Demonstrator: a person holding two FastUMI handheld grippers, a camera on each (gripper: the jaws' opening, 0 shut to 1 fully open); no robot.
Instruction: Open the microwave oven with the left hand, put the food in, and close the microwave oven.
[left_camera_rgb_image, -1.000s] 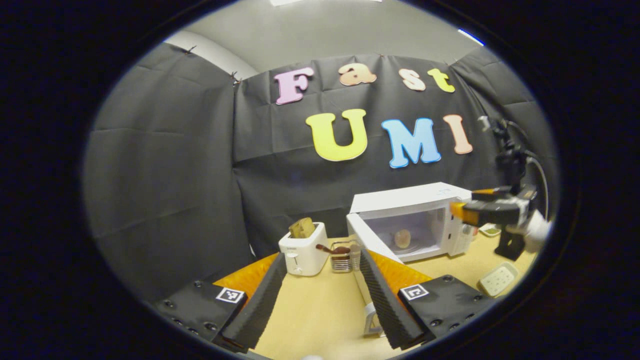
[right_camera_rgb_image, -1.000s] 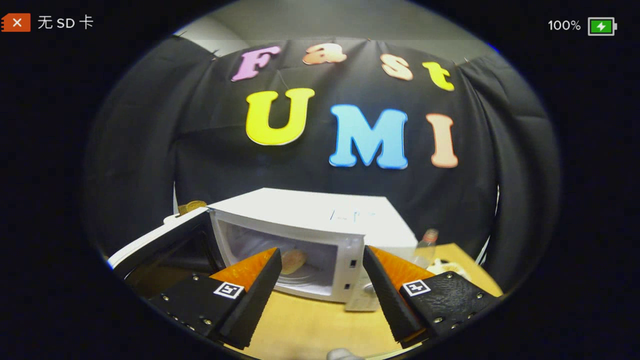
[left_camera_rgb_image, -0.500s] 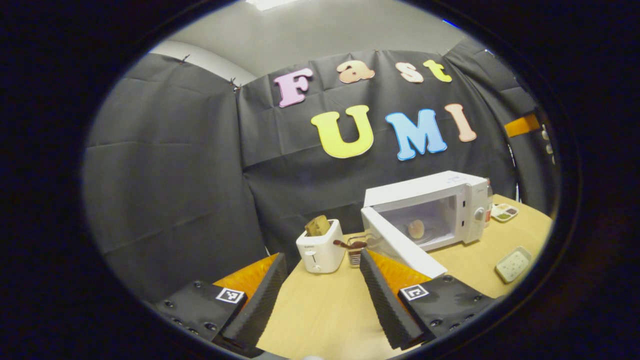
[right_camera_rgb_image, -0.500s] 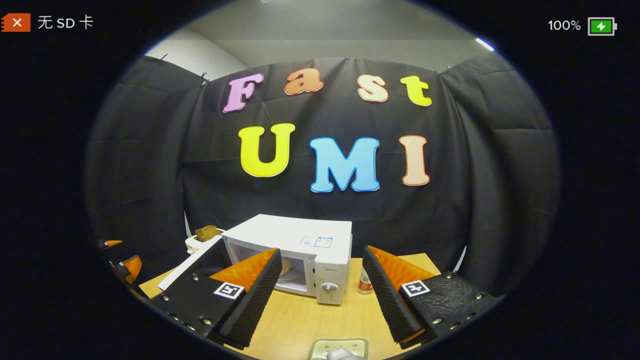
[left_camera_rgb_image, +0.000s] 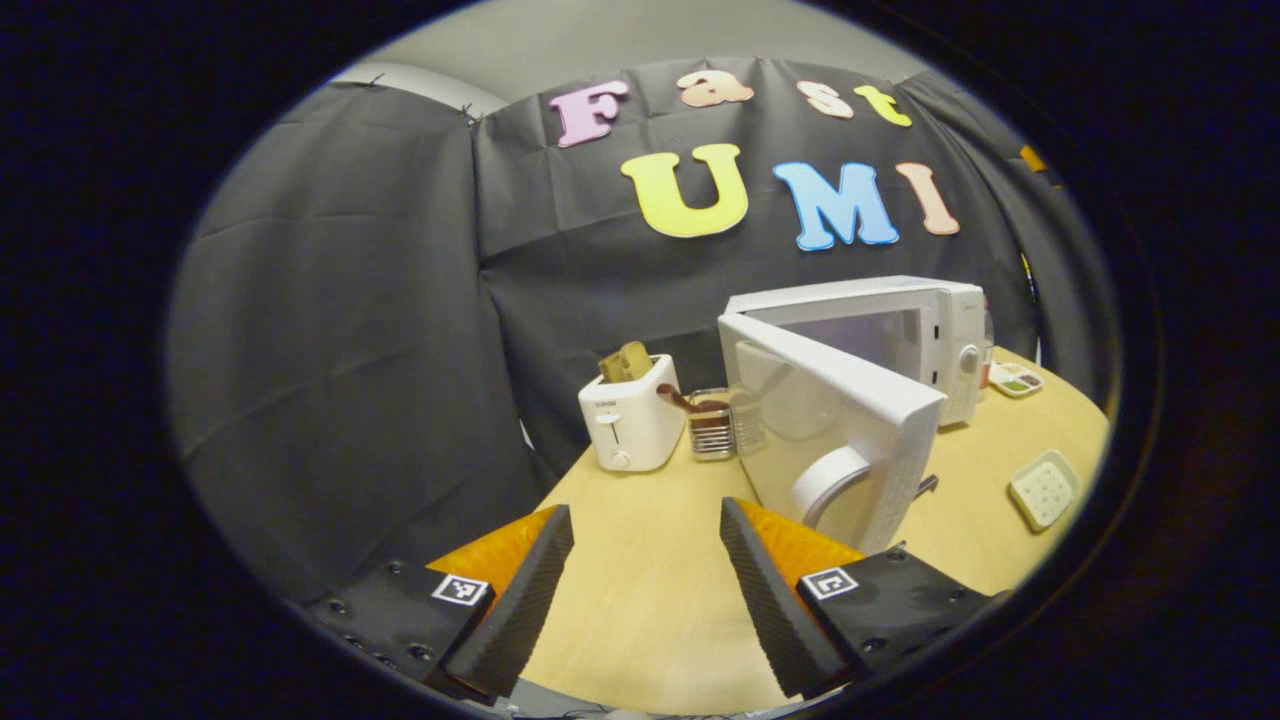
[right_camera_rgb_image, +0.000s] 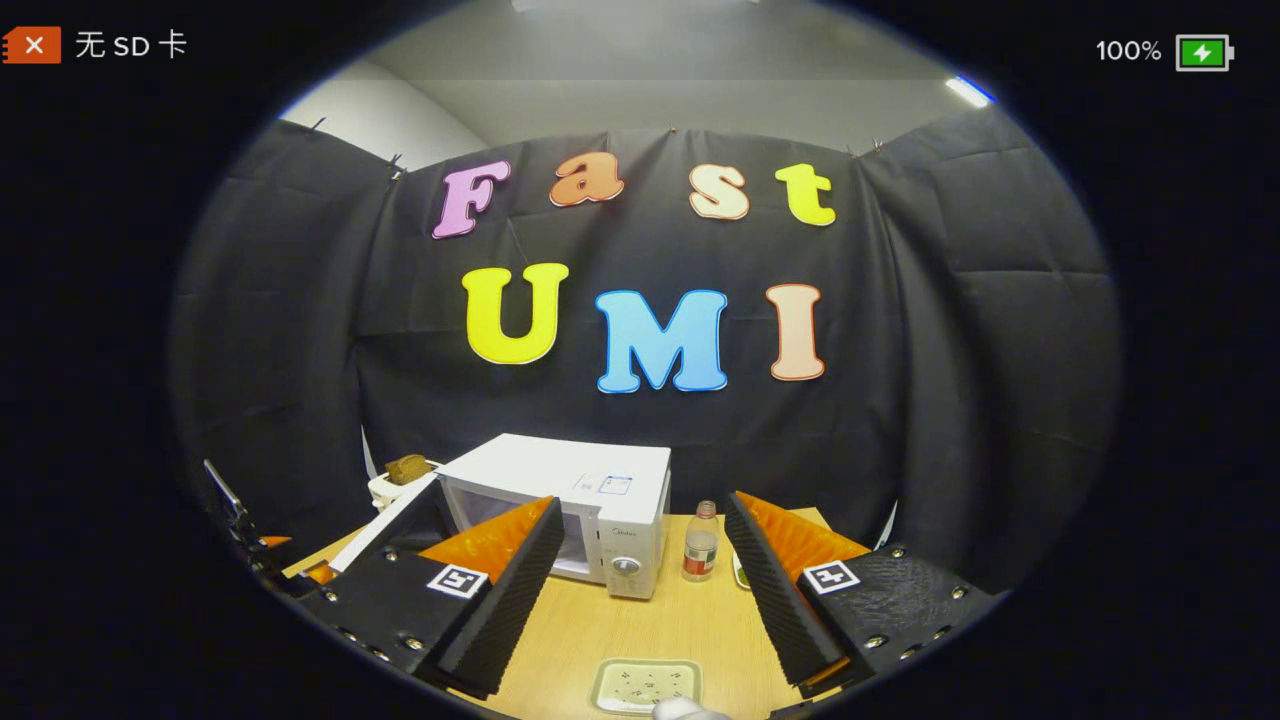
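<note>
The step in hand reads as the last one, closing the microwave oven (left_camera_rgb_image: 880, 340); in the left gripper view it stands right of centre on the wooden table (left_camera_rgb_image: 640, 590), its door (left_camera_rgb_image: 840, 440) swung out toward the lower middle of the frame with the curved handle (left_camera_rgb_image: 825, 480) facing the camera; the left gripper (left_camera_rgb_image: 640, 590) sits at the bottom centre, fingers spread wide with nothing between them, just beside the door's near edge but apart from it; the food cannot be made out from either view, since the door and the gripper's own finger hide the cavity, so whether it lies inside is a judgement only, likely yes given the empty tools; in the right gripper view the right gripper (right_camera_rgb_image: 645, 600) is at the bottom, likewise spread and empty, well back from the microwave oven at lower centre-left, with a small bottle (right_camera_rgb_image: 700, 542) to the oven's right and a pale tray (right_camera_rgb_image: 645, 685) at the bottom edge; a toaster (left_camera_rgb_image: 630, 420) stands left of the oven; the next move calls for the left gripper to meet the outer face of the door and push it round until it latches, steadily enough that the oven does not slide on the table
</note>
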